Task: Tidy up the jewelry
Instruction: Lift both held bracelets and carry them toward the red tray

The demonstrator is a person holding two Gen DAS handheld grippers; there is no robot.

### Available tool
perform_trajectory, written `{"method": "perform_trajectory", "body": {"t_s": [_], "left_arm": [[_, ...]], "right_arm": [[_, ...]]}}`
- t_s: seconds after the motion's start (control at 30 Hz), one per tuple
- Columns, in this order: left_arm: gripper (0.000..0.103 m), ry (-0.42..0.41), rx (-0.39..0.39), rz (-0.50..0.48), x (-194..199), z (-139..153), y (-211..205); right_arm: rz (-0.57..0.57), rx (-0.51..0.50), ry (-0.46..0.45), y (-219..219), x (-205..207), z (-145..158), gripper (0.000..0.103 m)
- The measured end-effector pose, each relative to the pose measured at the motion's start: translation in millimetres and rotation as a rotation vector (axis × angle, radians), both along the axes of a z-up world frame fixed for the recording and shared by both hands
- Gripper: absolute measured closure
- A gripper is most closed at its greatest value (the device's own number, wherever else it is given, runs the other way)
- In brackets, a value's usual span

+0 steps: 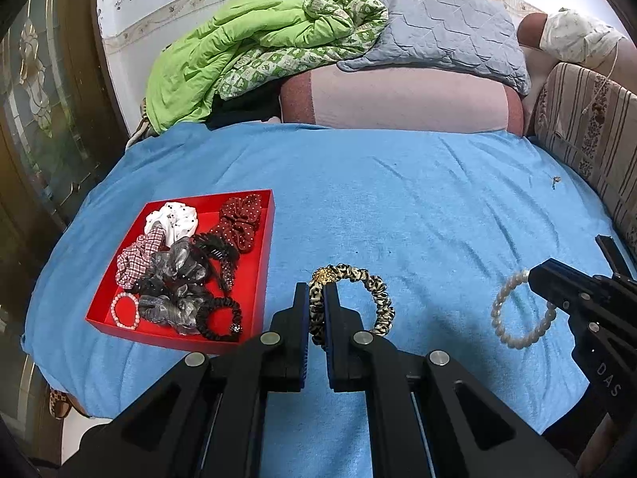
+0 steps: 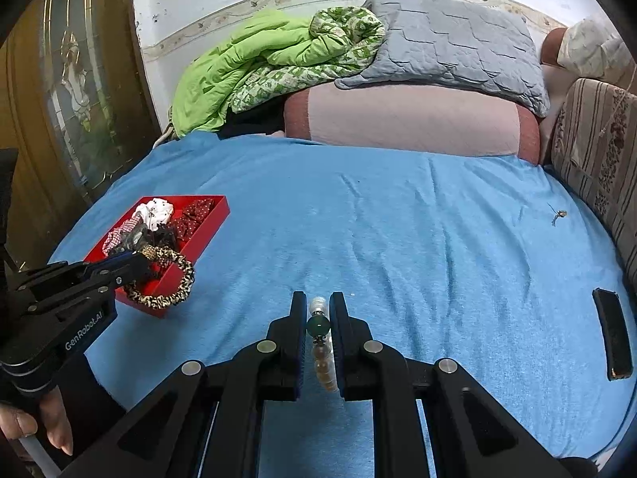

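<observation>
Left wrist view: blue bedspread (image 1: 398, 207), pillows (image 1: 438, 28).

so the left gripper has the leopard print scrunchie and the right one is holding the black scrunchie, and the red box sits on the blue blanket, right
Not quite. The right gripper holds a pearl bracelet, not a black scrunchie; the left wrist view shows its white beads hanging from the jaws. The rest stands: the left gripper has the leopard print scrunchie, and the red box sits on the blue blanket.
</observation>
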State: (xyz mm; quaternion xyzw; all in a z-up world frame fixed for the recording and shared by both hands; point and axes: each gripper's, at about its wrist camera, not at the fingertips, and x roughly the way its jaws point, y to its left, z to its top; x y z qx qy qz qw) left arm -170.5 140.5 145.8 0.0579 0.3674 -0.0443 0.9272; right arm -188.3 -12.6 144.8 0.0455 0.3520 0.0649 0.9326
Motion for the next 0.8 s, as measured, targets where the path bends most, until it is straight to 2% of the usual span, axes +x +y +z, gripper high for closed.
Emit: {"method": "perform_trajectory", "body": {"t_s": [0.47,0.8], "left_arm": [[0.097,-0.024,0.028,0.064,-9.6,19.3,14.8],[0.096,-0.017,0.002,0.095,17.9,17.3,32.8]], "right_arm": [[0.055,0.016,-0.039,13.5,-6.3,13.2,0.090],[0.089,-0.012,-0.033,22.6,7.2,15.7,0.090]]}}
